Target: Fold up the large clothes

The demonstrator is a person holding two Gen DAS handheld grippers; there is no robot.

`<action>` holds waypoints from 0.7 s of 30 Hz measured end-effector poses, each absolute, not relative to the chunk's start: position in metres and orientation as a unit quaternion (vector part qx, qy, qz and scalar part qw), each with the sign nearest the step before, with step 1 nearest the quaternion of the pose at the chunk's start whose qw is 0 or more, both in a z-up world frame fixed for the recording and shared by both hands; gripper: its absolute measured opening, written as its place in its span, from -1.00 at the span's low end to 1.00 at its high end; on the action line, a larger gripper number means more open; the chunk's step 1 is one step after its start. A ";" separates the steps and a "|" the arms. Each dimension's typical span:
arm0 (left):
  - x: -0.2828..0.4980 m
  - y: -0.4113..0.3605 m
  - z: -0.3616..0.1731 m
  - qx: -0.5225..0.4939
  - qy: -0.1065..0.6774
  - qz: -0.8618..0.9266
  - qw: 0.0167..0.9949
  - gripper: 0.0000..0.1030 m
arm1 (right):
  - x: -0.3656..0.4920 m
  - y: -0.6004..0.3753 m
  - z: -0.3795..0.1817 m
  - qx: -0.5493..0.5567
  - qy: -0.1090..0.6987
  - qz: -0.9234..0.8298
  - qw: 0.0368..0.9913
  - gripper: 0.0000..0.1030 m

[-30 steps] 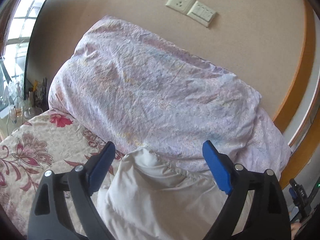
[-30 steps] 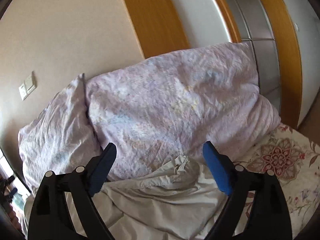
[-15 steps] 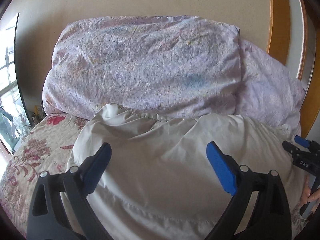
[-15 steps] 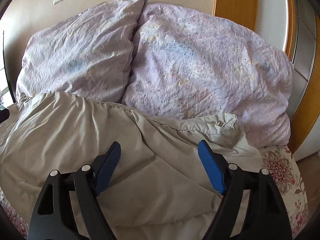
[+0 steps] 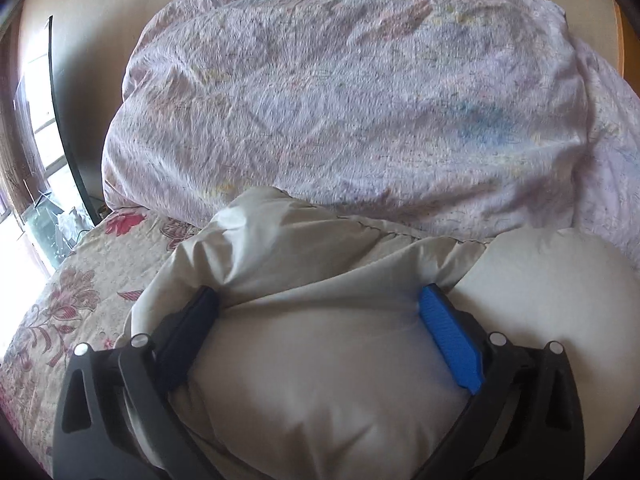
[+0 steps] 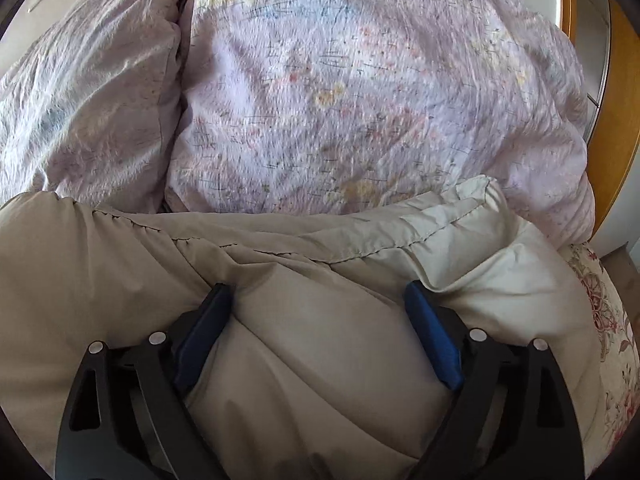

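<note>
Jaws, left gripper [image 5: 316,304]: spread wide, pressed into the beige padded garment [image 5: 328,360], fabric bulging between them, not pinched.
Jaws, right gripper [image 6: 318,300]: likewise released, sunk into the same garment [image 6: 304,360].
Garment: lies on the floral bedspread [image 5: 60,300], its stitched edge touching the lilac pillows [image 5: 340,100].

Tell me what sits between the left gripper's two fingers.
In the left wrist view, a puffy bulge of the beige garment fills the left gripper, whose jaws stand wide apart.
</note>
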State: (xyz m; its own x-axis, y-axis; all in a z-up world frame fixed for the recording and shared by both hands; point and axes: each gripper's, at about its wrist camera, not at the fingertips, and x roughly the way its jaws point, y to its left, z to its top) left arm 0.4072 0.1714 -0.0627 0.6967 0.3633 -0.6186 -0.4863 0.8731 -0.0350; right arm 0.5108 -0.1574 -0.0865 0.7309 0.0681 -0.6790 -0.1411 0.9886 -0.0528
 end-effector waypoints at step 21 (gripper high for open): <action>0.435 0.178 -0.081 -0.088 0.363 0.232 0.898 0.96 | 0.535 -0.177 -0.100 -0.028 0.419 0.073 0.905 0.91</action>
State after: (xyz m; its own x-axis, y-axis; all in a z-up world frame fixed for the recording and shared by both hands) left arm 0.4355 0.1778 -0.0806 0.6290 0.3535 -0.6924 -0.4809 0.8767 0.0108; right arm 0.5350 -0.1766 -0.1003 0.6386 0.1081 -0.7619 -0.1549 0.9879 0.0104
